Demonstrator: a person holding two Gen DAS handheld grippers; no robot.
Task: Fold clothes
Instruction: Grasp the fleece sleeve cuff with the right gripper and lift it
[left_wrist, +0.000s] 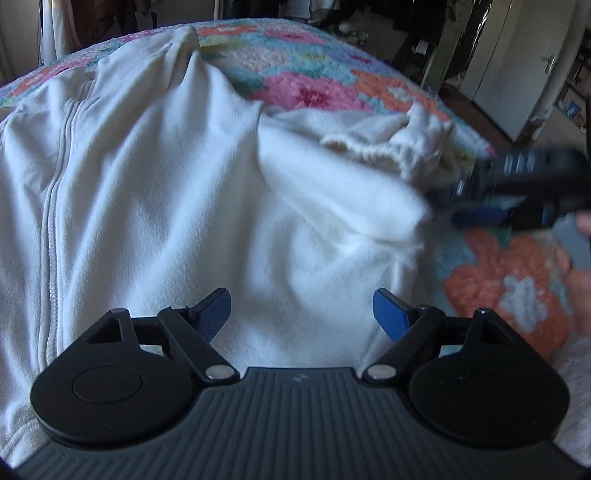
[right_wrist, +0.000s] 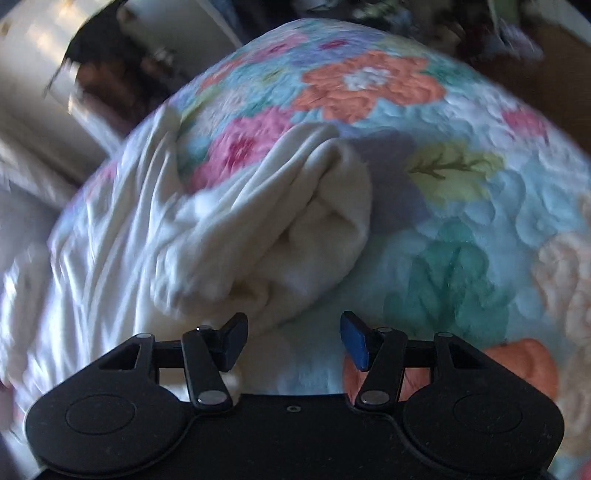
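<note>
Left wrist view is showing the left gripper (left_wrist: 302, 310) hanging with jaws apart over a white zip jacket (left_wrist: 166, 206) lying on the flowered quilt (left_wrist: 314, 74); the right gripper (right_wrist: 294, 338), jaws apart and empty, is hovering by its bunched sleeve (right_wrist: 295, 221).

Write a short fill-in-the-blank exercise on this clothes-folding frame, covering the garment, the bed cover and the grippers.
1. The white fleece jacket fastens down its front with a ____.
2. It lies on a quilt printed with ____.
3. The jaws of the left gripper stand ____, with nothing pinched between them.
4. In the left wrist view, the right gripper shows at the picture's ____ edge, beside the jacket's sleeve.

Missing words: zip; flowers; open; right
</note>
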